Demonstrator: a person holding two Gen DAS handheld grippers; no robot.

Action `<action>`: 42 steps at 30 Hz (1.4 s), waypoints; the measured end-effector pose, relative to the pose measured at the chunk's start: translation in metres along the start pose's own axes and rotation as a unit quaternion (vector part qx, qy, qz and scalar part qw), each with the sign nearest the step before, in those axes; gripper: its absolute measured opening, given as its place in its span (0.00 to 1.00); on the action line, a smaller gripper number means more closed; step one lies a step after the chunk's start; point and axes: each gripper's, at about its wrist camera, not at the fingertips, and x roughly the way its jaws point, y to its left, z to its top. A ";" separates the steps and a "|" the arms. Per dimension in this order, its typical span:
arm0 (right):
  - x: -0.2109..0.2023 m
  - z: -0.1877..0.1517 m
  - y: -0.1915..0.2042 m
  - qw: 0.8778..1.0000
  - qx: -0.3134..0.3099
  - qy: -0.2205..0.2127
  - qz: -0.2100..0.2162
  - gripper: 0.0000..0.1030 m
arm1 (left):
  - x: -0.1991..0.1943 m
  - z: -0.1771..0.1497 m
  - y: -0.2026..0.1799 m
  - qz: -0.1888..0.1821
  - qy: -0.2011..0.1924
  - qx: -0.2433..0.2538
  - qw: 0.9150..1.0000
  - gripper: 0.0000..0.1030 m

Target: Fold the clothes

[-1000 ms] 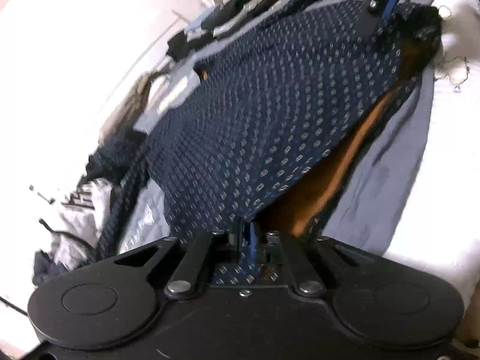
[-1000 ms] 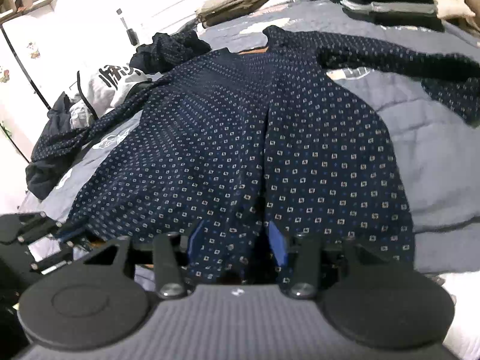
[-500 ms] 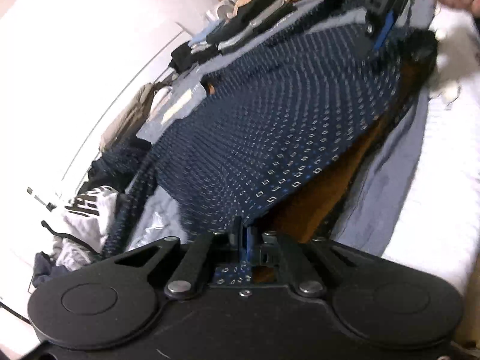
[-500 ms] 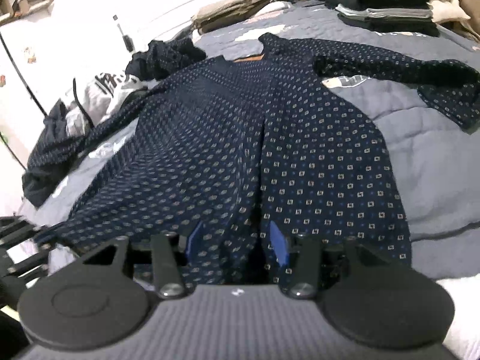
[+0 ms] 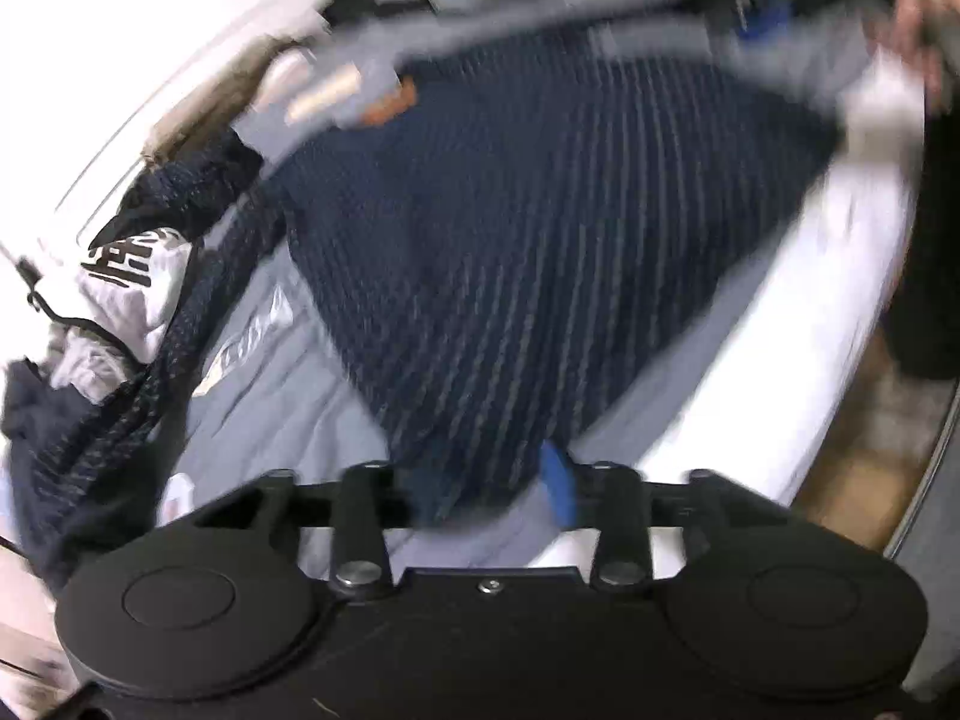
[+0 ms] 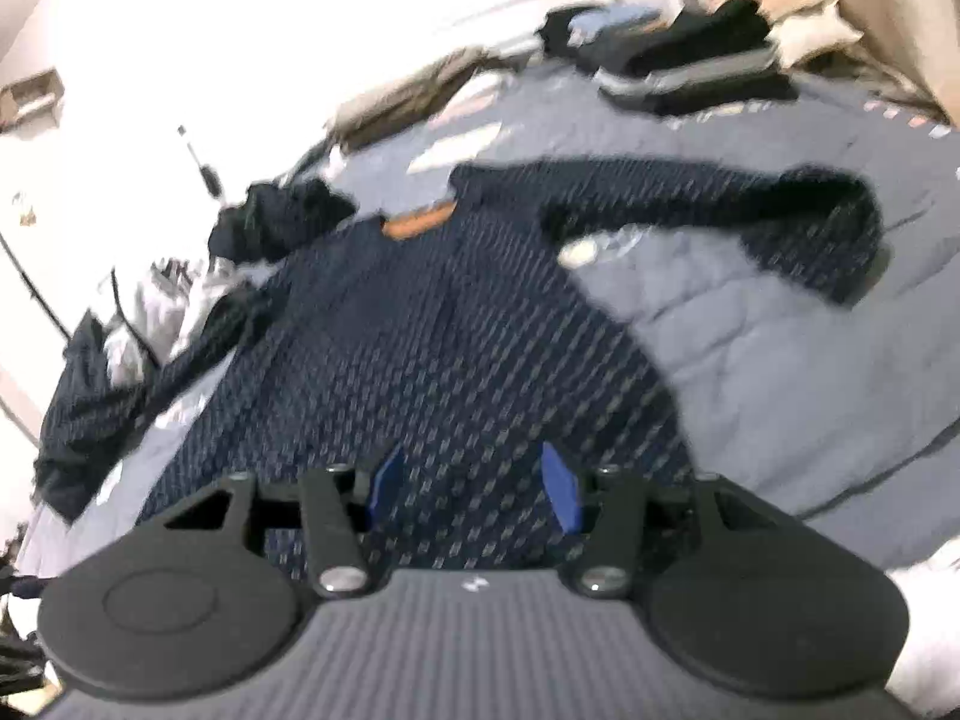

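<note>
A navy shirt (image 6: pixel 456 336) with a small light pattern and an orange collar lining (image 6: pixel 417 222) lies spread flat on the grey quilt (image 6: pixel 780 372). One sleeve (image 6: pixel 720 198) reaches right and the other (image 6: pixel 120 384) trails left. My right gripper (image 6: pixel 474 486) hangs open just above the hem, its blue pads (image 6: pixel 561 492) wide apart. My left gripper (image 5: pixel 489 480) is open at the hem's corner of the shirt (image 5: pixel 540 252). One blue pad (image 5: pixel 558 480) shows and fabric hides the other finger. Both views are motion-blurred.
Stacks of folded clothes (image 6: pixel 690 60) sit at the far right and beige folded ones (image 6: pixel 408 96) at the back. A white garment with black lettering (image 5: pixel 132 264) and dark clothes lie left. The white sheet (image 5: pixel 780 360) marks the bed edge, with floor (image 5: pixel 858 468) beyond. A hand (image 5: pixel 924 30) shows top right.
My left gripper has opened and let go of the hem. The lifted hem has dropped flat, hiding the orange inside. Both cameras have swung up and back.
</note>
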 end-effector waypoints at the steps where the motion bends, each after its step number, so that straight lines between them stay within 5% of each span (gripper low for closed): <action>1: -0.002 0.006 -0.005 1.000 0.010 -0.008 -0.001 0.50 | -0.006 0.006 0.003 -0.015 -0.026 -0.030 0.999 0.48; 5: -0.006 0.037 -0.028 0.998 0.056 -0.037 -0.004 0.52 | -0.004 0.037 0.004 -0.061 -0.140 -0.129 0.980 0.69; 7: -0.007 0.055 -0.043 0.995 0.066 -0.063 -0.029 0.54 | 0.016 0.054 0.004 -0.086 -0.168 -0.168 0.968 0.77; 12: 0.005 0.096 -0.109 0.980 0.125 -0.094 -0.122 0.58 | 0.071 0.097 0.005 -0.148 -0.227 -0.259 0.927 0.78; 15: 0.006 0.105 -0.152 0.967 0.162 -0.099 -0.173 0.58 | 0.101 0.109 -0.002 -0.133 -0.233 -0.265 0.926 0.78; 19: 0.007 0.100 -0.183 0.958 0.151 -0.102 -0.223 0.61 | 0.125 0.116 -0.011 -0.128 -0.215 -0.235 0.939 0.78; 33: 0.083 0.102 -0.214 0.973 0.134 -0.009 -0.185 0.63 | 0.138 0.128 -0.025 -0.148 -0.211 -0.245 0.935 0.81; 35: 0.090 0.101 -0.212 0.975 0.129 0.000 -0.182 0.47 | 0.140 0.129 -0.024 -0.145 -0.206 -0.249 0.935 0.81; 36: 0.092 0.104 -0.210 0.976 0.118 0.004 -0.185 0.32 | 0.141 0.129 -0.024 -0.145 -0.204 -0.250 0.935 0.81; 37: 0.093 0.108 -0.208 0.976 0.108 0.007 -0.188 0.06 | 0.142 0.129 -0.023 -0.144 -0.202 -0.251 0.936 0.81; 40: 0.087 0.128 -0.198 0.970 0.016 -0.009 -0.242 0.06 | 0.143 0.131 -0.022 -0.142 -0.202 -0.252 0.936 0.81; 42: 0.081 0.143 -0.184 0.936 -0.127 -0.035 -0.327 0.06 | 0.142 0.132 -0.021 -0.143 -0.206 -0.252 0.935 0.81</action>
